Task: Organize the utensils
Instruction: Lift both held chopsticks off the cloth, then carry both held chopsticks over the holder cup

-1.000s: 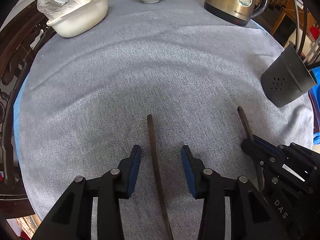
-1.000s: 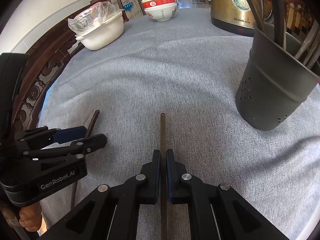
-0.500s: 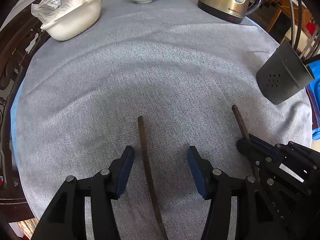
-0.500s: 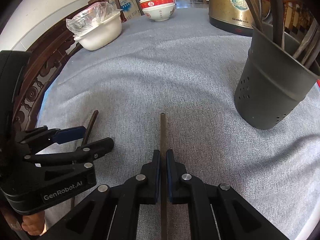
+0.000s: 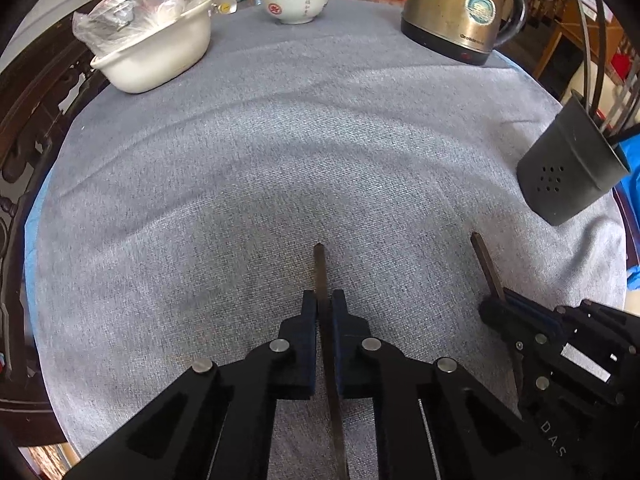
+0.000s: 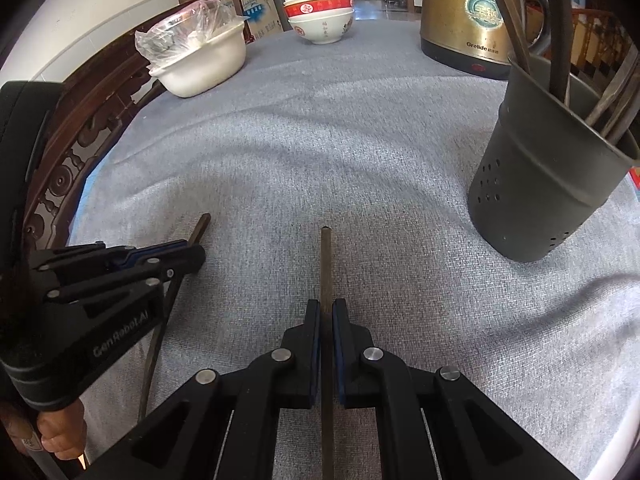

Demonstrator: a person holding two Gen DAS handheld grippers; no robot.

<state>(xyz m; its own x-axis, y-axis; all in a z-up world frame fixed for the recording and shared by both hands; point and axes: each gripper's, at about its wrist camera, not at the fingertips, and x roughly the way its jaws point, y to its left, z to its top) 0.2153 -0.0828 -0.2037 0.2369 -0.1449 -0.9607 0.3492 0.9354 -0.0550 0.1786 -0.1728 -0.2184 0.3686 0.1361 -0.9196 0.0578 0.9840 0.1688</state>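
Low centre of the left wrist view: left claw (image 5: 325, 304) just closing down, now pinching one dark chopstick (image 5: 320, 268) flat against the grey bench (image 5: 280, 140). Right claw (image 6: 326, 312) gripping the second chopstick (image 6: 326, 260). Further off, right edge: dark holder (image 6: 532, 200) waiting. Risking a swivel or slip on lifting, thin sticks, pinched well off-centre.

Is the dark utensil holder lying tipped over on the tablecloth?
No, the holder stands upright on the tablecloth with utensils sticking up out of its open top.
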